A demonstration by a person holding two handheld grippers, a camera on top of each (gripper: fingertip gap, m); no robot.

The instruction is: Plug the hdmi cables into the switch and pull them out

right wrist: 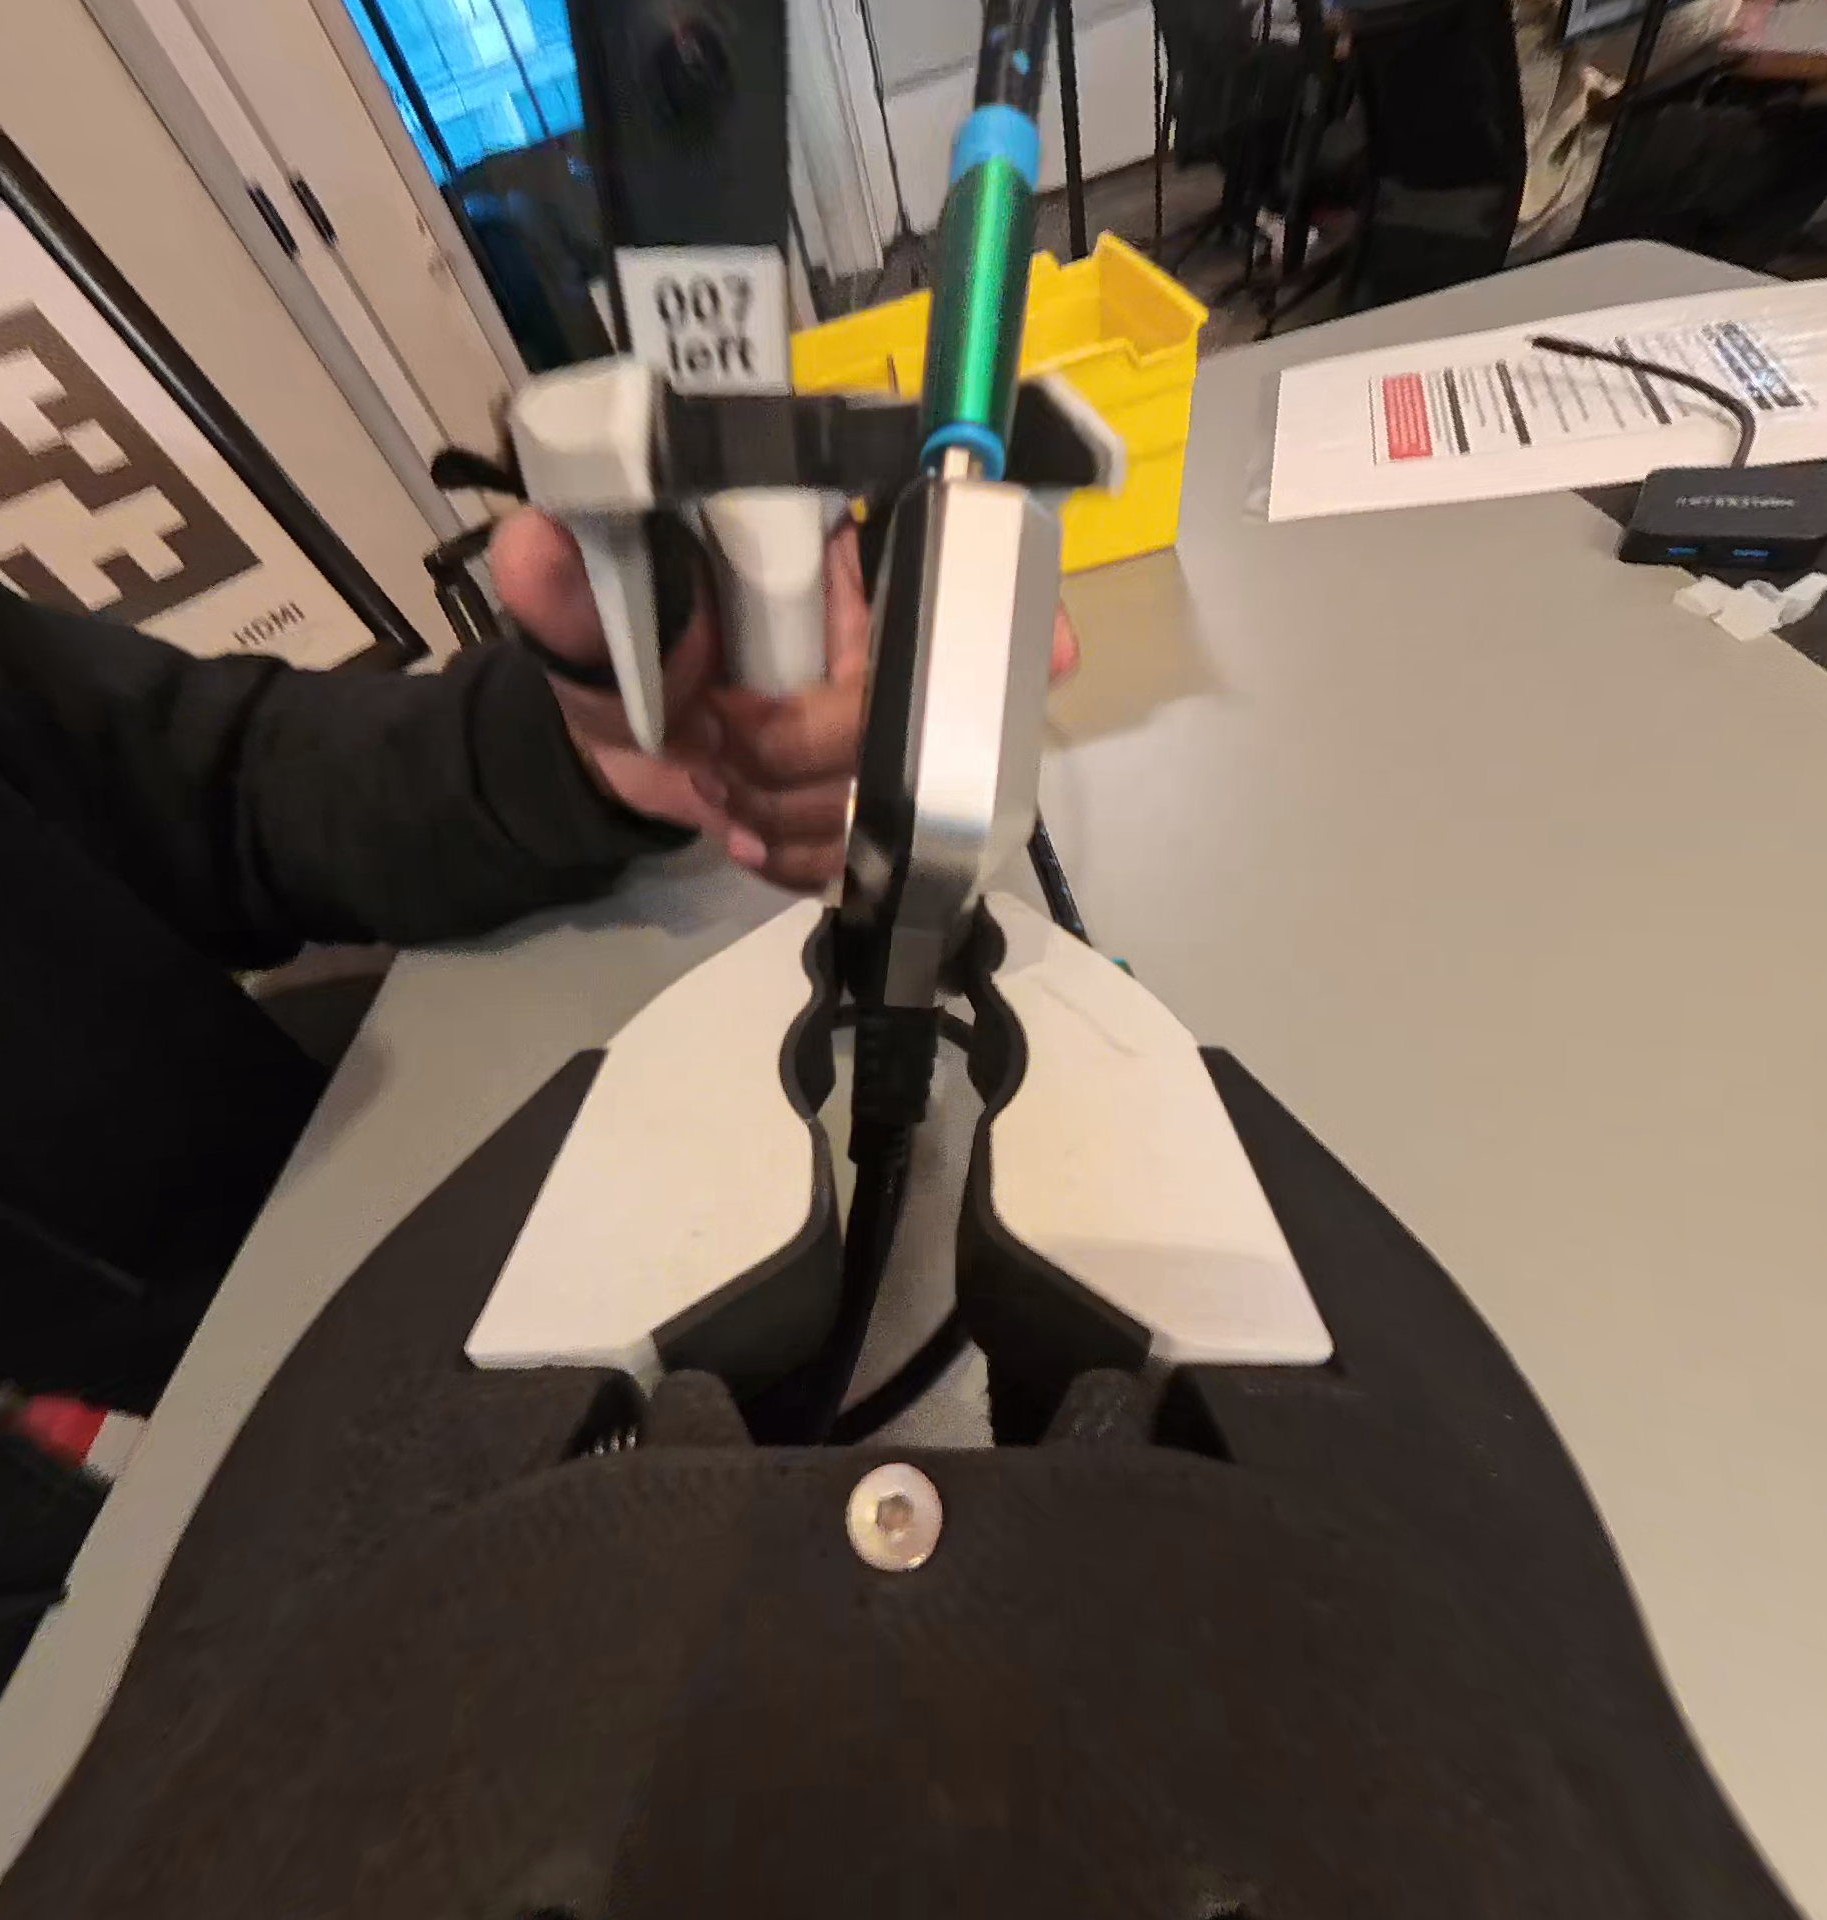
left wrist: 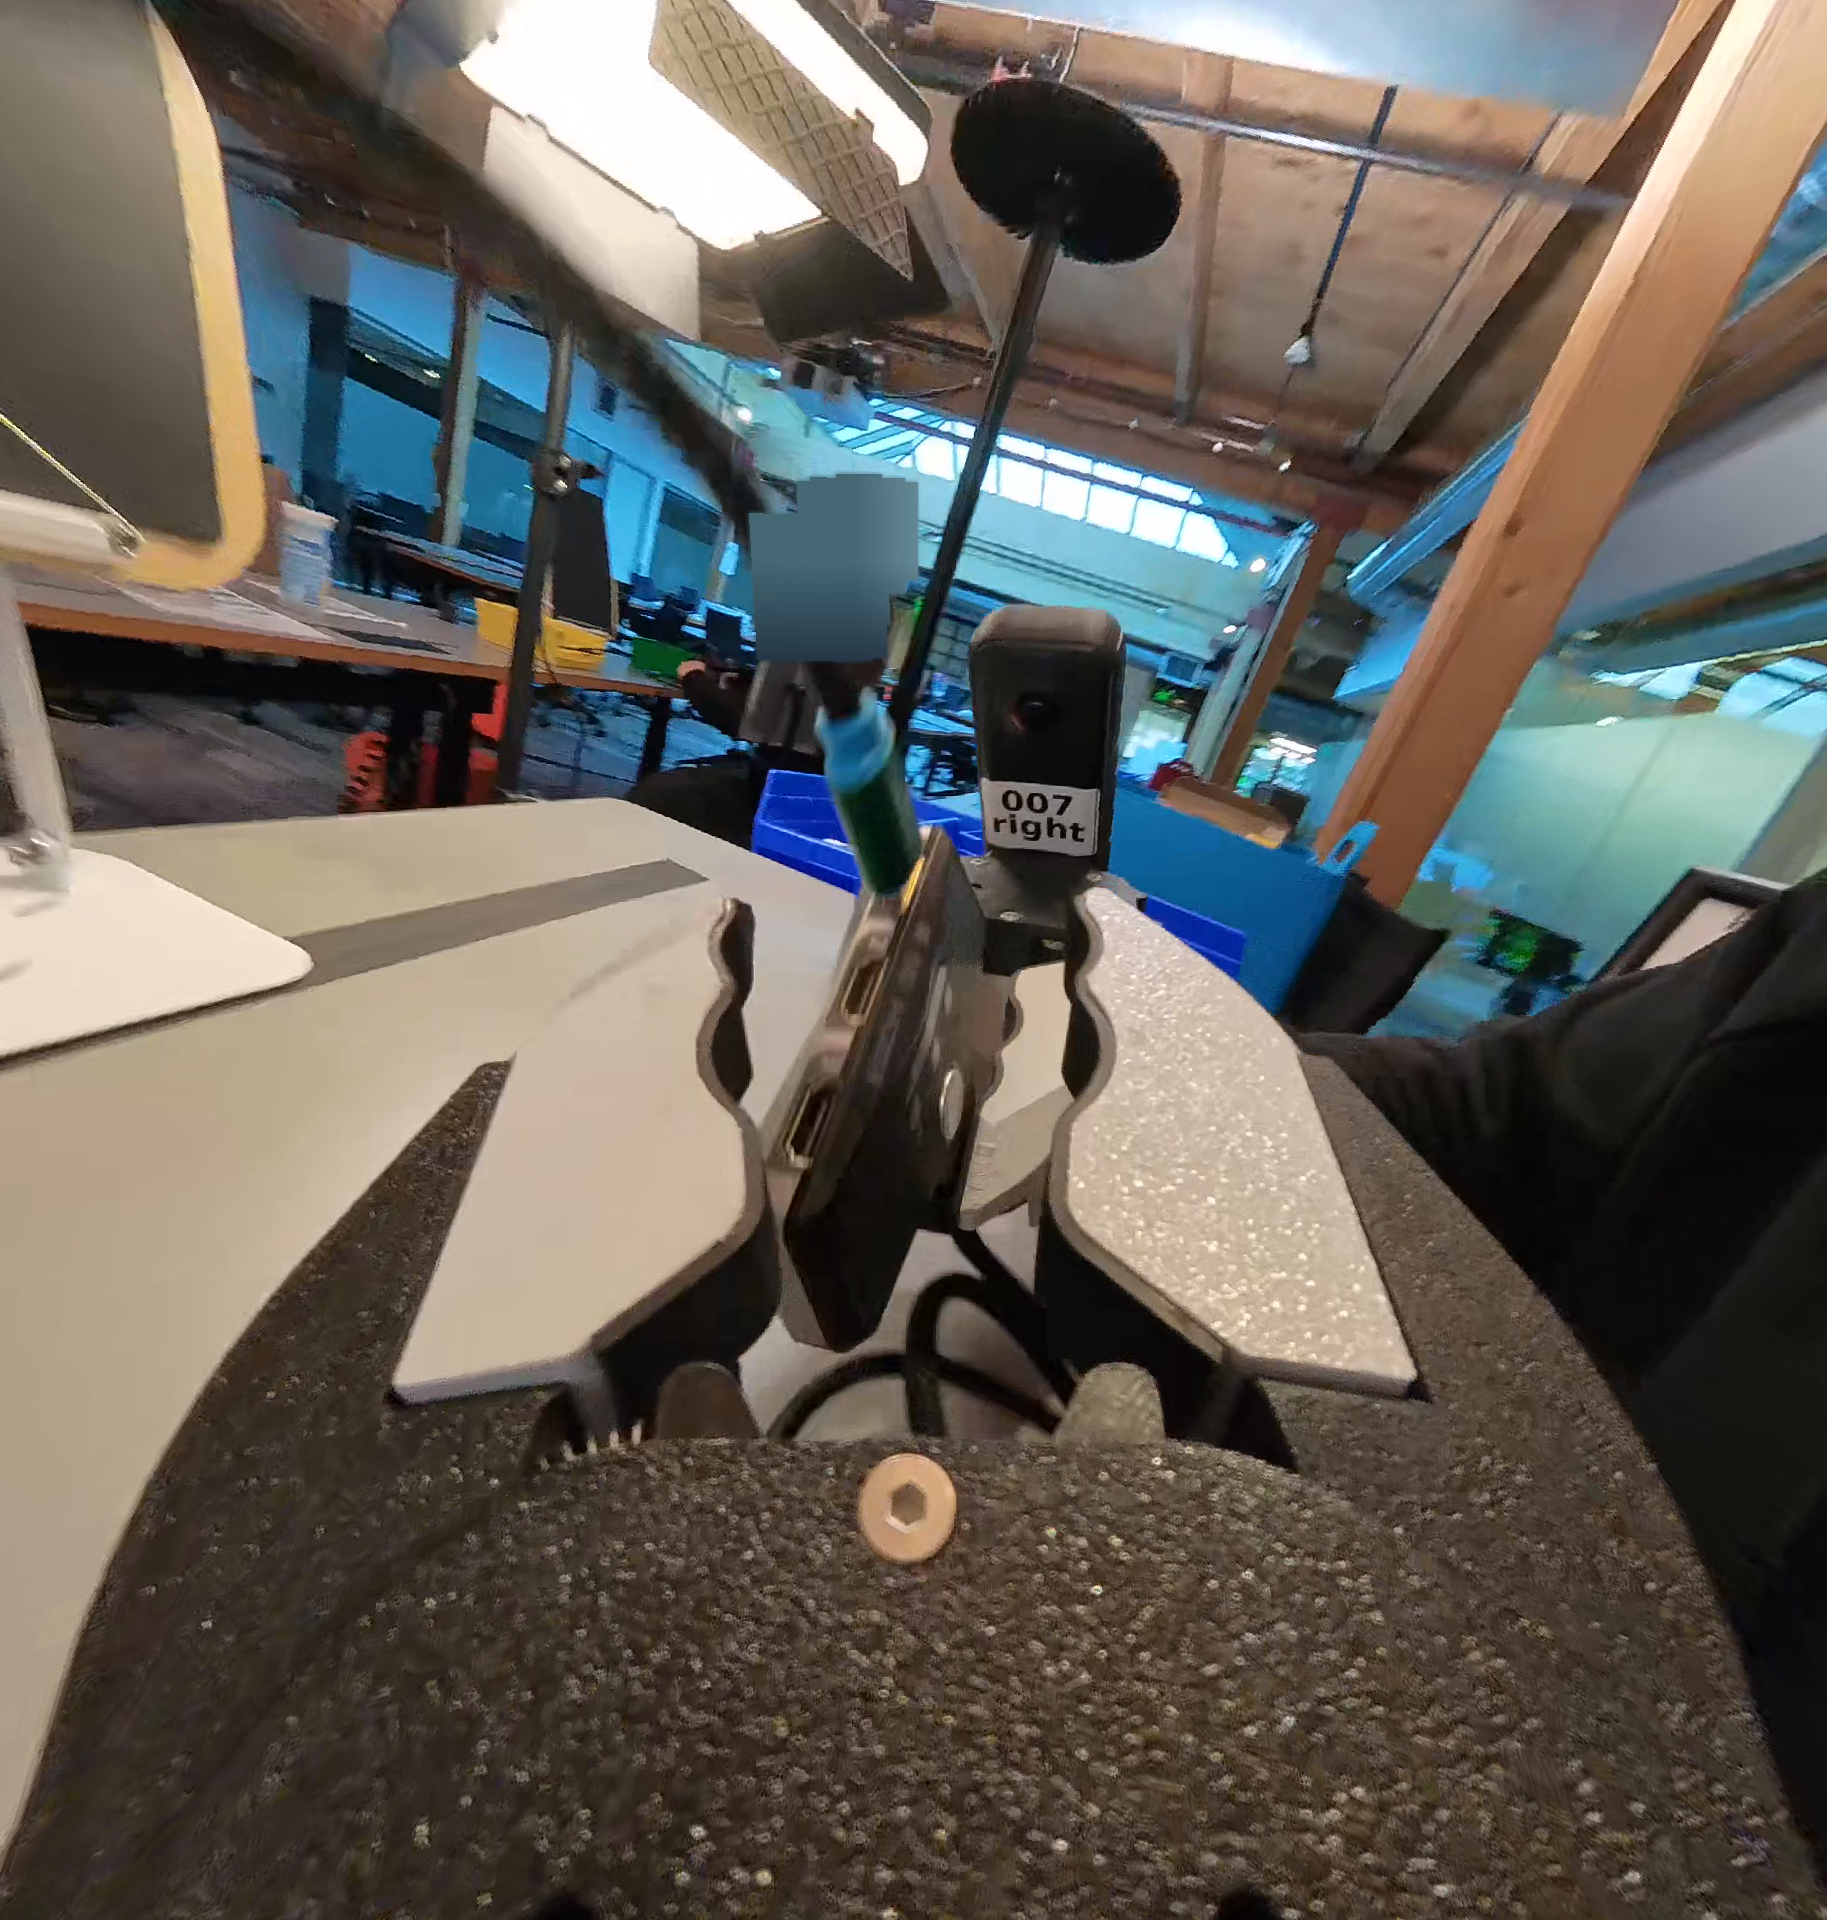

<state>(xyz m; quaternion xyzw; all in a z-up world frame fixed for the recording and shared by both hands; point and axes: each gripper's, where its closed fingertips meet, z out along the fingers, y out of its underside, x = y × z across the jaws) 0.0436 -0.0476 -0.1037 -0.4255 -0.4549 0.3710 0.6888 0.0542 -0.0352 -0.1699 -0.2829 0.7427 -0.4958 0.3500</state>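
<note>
The HDMI switch (left wrist: 888,1101), black with silver sides, is held up off the table, tilted on edge. My right gripper (right wrist: 909,925) is shut on its lower end (right wrist: 971,644). A black cable (right wrist: 873,1143) leaves that end and runs down between the right fingers. A green HDMI plug (right wrist: 976,301) with a blue collar is seated in the switch's upper end; it also shows in the left wrist view (left wrist: 878,821). Two side ports (left wrist: 857,982) are empty. My left gripper (left wrist: 914,914) is open, its fingers on either side of the switch. The right finger stands clear of it.
A grey table (right wrist: 1408,935) lies below. On it are a yellow bin (right wrist: 1117,343), a printed sheet (right wrist: 1574,416), a black hub (right wrist: 1730,520) and small white pieces (right wrist: 1750,603). A monitor stand base (left wrist: 109,956) sits at left. A hand (right wrist: 743,769) holds the left gripper. Spacing between my two grippers at the tips: around 7 cm. Both grippers' tips are roughly 40 cm from the black hub (right wrist: 1730,520).
</note>
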